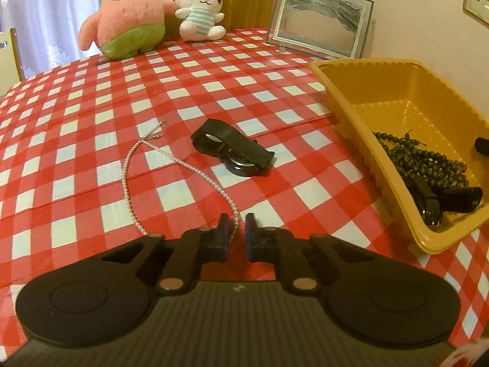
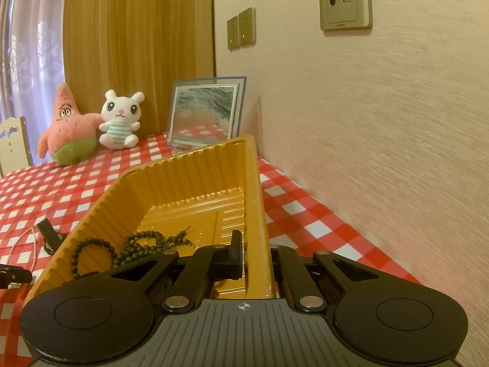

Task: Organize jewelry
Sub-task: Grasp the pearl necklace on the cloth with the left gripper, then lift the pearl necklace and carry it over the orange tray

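Observation:
A pink-white pearl necklace (image 1: 128, 168) lies looped on the checked cloth. Its near strand runs between the fingers of my left gripper (image 1: 237, 224), which stands open by a narrow gap; the pads do not press on the beads. A black watch (image 1: 232, 150) lies beyond the necklace. At the right is a yellow tray (image 1: 366, 62) with dark bead bracelets (image 1: 428, 159) in it. My right gripper (image 2: 255, 250) is shut on the yellow tray's (image 2: 183, 183) right wall, one finger inside and one outside. The bracelets (image 2: 143, 244) lie just left of that inner finger.
Two plush toys (image 1: 131, 18) and a framed picture (image 1: 318, 21) stand at the table's far edge. A wall (image 2: 382, 122) runs close along the right of the tray. A black item (image 1: 452, 202) that I cannot identify lies in the tray's near corner.

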Motion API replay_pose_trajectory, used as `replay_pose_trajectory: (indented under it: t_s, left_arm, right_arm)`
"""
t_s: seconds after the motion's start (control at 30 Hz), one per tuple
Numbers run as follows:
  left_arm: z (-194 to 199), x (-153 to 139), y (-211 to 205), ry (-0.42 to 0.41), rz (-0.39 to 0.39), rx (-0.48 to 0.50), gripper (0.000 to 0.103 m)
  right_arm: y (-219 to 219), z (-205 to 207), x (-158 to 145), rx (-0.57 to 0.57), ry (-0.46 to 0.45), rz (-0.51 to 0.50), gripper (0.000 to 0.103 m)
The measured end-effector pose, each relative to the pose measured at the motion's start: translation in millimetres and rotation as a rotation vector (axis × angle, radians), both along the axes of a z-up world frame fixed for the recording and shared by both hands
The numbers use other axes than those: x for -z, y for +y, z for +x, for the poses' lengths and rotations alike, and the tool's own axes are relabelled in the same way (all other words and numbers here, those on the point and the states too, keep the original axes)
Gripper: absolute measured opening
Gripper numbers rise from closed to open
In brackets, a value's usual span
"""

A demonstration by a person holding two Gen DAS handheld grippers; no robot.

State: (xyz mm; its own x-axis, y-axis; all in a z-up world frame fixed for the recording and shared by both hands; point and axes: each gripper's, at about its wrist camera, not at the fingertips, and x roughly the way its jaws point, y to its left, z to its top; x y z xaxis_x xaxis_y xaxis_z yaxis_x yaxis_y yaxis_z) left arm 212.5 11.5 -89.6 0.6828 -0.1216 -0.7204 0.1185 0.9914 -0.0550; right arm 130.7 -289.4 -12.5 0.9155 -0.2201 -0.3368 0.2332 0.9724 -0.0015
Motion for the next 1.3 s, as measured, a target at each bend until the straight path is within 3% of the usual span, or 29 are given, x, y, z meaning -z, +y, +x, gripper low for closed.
replay_pose_trajectory:
  t_s: [0.13,0.33,0.87,1.3]
  left_arm:
    - [-1.0,0.2,-3.0,-0.008,0.028,0.003,0.002]
    - [-5.5,-14.8,8.3,-0.021,-0.007,-0.018,0.001]
    - [-30.0,-161.6,44.1,-0.296,-0.108,-0.060,0.001]
    - [-46.3,-236.6,7.7,-0.445,-0.210,0.092,0.001]
  right_arm:
    - [0.2,0.1,0.1,0.000,0.000,-0.001,0.004]
    - [0.6,0.1,-0.2,-0.001,-0.001,-0.001,0.004]
    - [0.5,-0.1,0.5,-0.002,-0.004,0.000,0.004]
    - [0.4,-0.5,0.3,-0.004,-0.005,-0.002,0.004]
